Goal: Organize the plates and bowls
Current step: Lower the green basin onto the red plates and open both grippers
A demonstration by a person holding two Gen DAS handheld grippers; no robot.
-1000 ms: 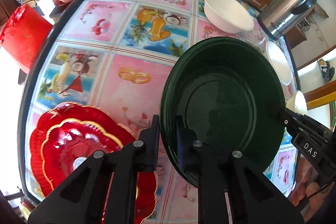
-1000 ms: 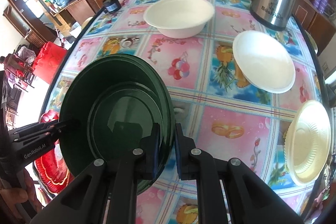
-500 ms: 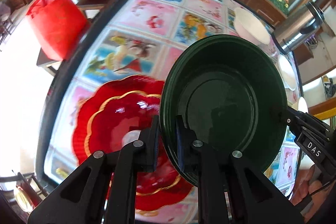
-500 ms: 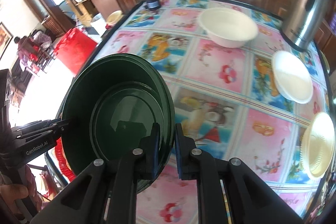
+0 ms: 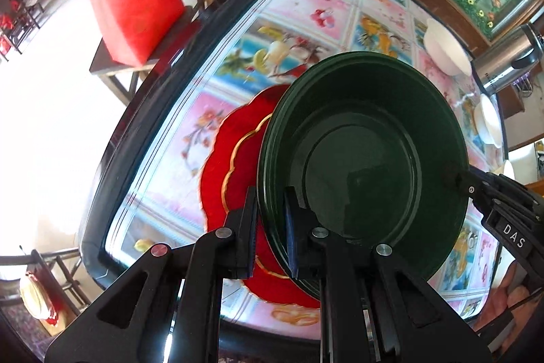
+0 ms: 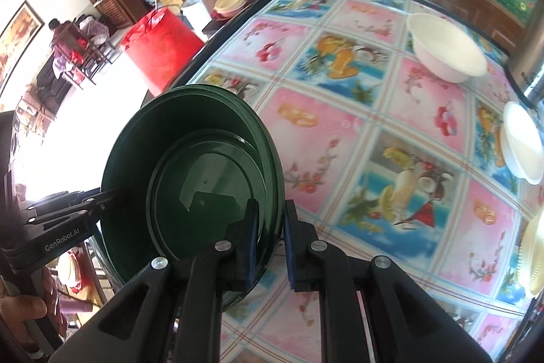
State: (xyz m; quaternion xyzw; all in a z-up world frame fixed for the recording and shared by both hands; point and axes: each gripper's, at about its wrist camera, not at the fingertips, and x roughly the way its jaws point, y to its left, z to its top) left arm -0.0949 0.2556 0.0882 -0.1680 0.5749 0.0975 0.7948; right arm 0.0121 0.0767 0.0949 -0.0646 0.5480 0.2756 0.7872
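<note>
Left wrist view shows our left gripper (image 5: 270, 227) and right gripper (image 6: 270, 227), jaws clamped on opposite rims of the green plates (image 5: 363, 165), carrying them over the red plates (image 5: 238, 155); white bowls (image 6: 445, 53) remain unsorted on the bench (image 6: 340, 125).

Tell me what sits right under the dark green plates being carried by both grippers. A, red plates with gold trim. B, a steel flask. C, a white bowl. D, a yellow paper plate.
A: in the left wrist view the green plates, pinched at the rim by the left gripper and the right gripper, overlap the red plates on the table.
</note>
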